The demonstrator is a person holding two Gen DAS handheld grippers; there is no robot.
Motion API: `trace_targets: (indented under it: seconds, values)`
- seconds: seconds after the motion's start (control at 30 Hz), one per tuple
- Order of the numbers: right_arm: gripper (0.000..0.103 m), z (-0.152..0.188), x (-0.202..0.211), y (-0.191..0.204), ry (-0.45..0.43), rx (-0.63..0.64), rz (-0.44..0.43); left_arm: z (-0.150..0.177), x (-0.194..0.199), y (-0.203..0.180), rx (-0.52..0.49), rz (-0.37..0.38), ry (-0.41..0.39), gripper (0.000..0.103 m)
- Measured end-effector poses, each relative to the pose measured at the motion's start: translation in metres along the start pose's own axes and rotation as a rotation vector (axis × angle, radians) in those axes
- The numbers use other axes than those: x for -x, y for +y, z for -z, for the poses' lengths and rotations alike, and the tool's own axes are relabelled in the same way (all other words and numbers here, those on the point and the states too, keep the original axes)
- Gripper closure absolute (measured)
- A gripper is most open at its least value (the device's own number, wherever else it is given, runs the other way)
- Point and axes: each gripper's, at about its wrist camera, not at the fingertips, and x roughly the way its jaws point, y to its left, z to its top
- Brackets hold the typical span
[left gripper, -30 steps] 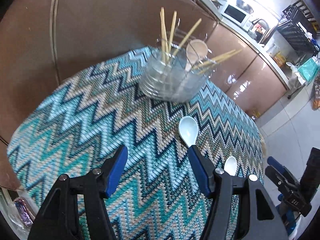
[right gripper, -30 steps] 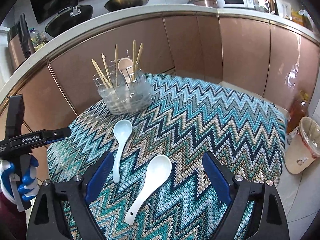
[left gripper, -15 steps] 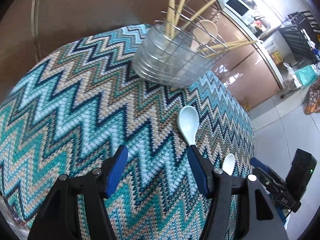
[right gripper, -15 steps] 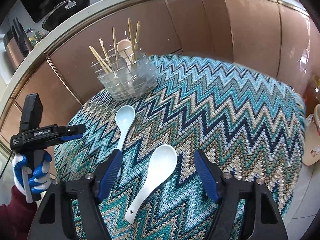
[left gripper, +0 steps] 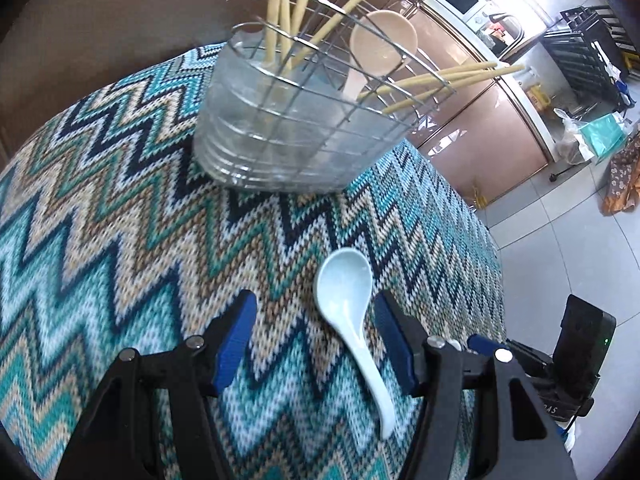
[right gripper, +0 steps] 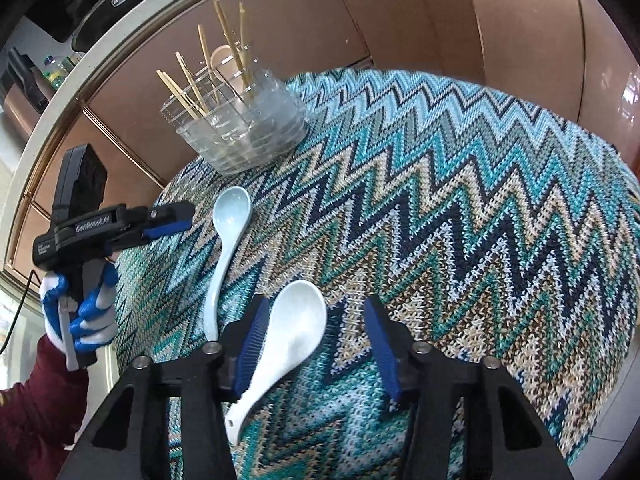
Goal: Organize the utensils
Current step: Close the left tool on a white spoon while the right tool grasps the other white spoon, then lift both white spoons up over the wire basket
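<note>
**Two spoons on the cloth, one gripper over each**

On the left, the left gripper [left gripper: 316, 344] stands wide open with nothing pressed between its pads. The pale blue spoon [left gripper: 347, 308] lies on the zigzag tablecloth [left gripper: 120, 220] partly inside that gap, close to the right-hand finger [left gripper: 394, 346]. Its bowl points up toward the utensil holder [left gripper: 288, 136], and its handle runs down and slightly right, so the long axis lies roughly along the fingers rather than across them. A clean pinch, I judge, would need the gripper shifted a little to the right.

Further right, the right gripper [right gripper: 316, 350] is closing. The white spoon [right gripper: 294, 330] sits between its fingers, bowl up, handle slanting down-left under the left-hand finger [right gripper: 250, 346], which looks to be touching or just beside the bowl's edge; the other finger is still apart from it. This spoon's axis crosses the gap at a slant, so the closing fingers may turn it.

The holder, already carrying chopsticks [right gripper: 192, 88] and a tan spoon [left gripper: 382, 46], stands beyond both spoons, nearer the left gripper.
</note>
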Motion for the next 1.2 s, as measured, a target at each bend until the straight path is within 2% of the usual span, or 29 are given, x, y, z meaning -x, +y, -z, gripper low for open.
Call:
trace_targets:
  seconds: [0.23, 0.43, 0.53, 0.67, 1.0, 1.07, 1.1, 1.2]
  values:
    - [0.069, -0.005, -0.020, -0.006, 0.067, 0.028, -0.050, -0.004, -0.022, 0.002, -0.021, 0.025, 0.018, 0.059]
    - [0.076, -0.012, -0.029, -0.008, 0.103, 0.055, -0.080, -0.008, -0.031, -0.004, -0.067, 0.032, 0.019, 0.065]
    - [0.083, -0.016, -0.033, -0.008, 0.120, 0.070, -0.090, -0.008, -0.036, -0.010, -0.110, 0.010, 0.024, 0.072]
    - [0.086, -0.020, -0.037, -0.008, 0.143, 0.090, -0.101, -0.007, -0.040, -0.018, -0.165, -0.052, 0.019, 0.085]
    - [0.086, -0.033, -0.052, 0.000, 0.207, 0.144, -0.100, -0.004, -0.050, -0.040, -0.246, -0.096, 0.018, 0.094]
    - [0.089, -0.034, -0.054, 0.006, 0.212, 0.163, -0.091, -0.003, -0.049, -0.041, -0.242, -0.100, 0.012, 0.094]
    - [0.094, -0.034, -0.055, 0.010, 0.211, 0.172, -0.088, -0.003, -0.047, -0.041, -0.236, -0.101, 0.008, 0.095]
    - [0.096, -0.032, -0.054, 0.022, 0.193, 0.201, -0.053, 0.001, -0.037, -0.040, -0.209, -0.090, -0.020, 0.096]
